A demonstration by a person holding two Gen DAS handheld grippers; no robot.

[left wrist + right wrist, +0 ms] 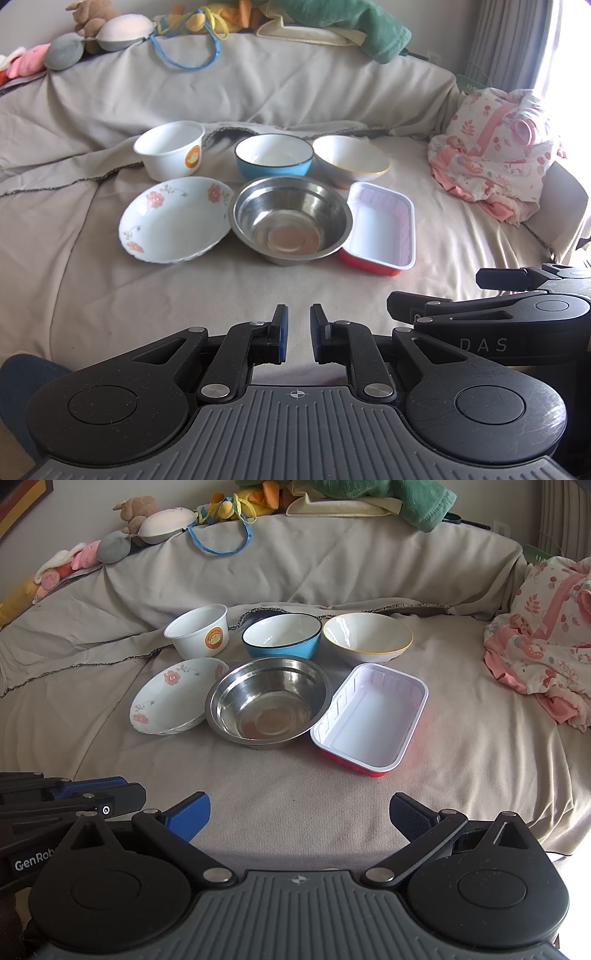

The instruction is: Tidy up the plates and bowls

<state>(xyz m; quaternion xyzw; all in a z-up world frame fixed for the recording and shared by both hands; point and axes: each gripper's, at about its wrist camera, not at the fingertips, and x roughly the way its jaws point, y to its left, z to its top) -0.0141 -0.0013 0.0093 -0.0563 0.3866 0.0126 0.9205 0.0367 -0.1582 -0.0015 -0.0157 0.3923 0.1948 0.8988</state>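
Observation:
Six dishes sit in two rows on a beige-covered sofa seat. The back row holds a white cup-bowl with an orange sticker [170, 149] [197, 634], a blue bowl [274, 158] [281, 635] and a white gold-rimmed bowl [351, 158] [367, 637]. The front row holds a floral plate [173, 218] [173, 695], a steel bowl [291, 218] [269, 700] and a red tray with a white inside [380, 227] [370, 718]. My left gripper [298, 332] is nearly shut and empty, short of the steel bowl. My right gripper [299, 814] is open and empty, short of the dishes.
Plush toys [147, 520] and a green towel [351, 26] line the sofa back. A pink patterned cloth bundle [495, 162] [546, 635] lies at the right. The right gripper's body shows at the right of the left wrist view [517, 325].

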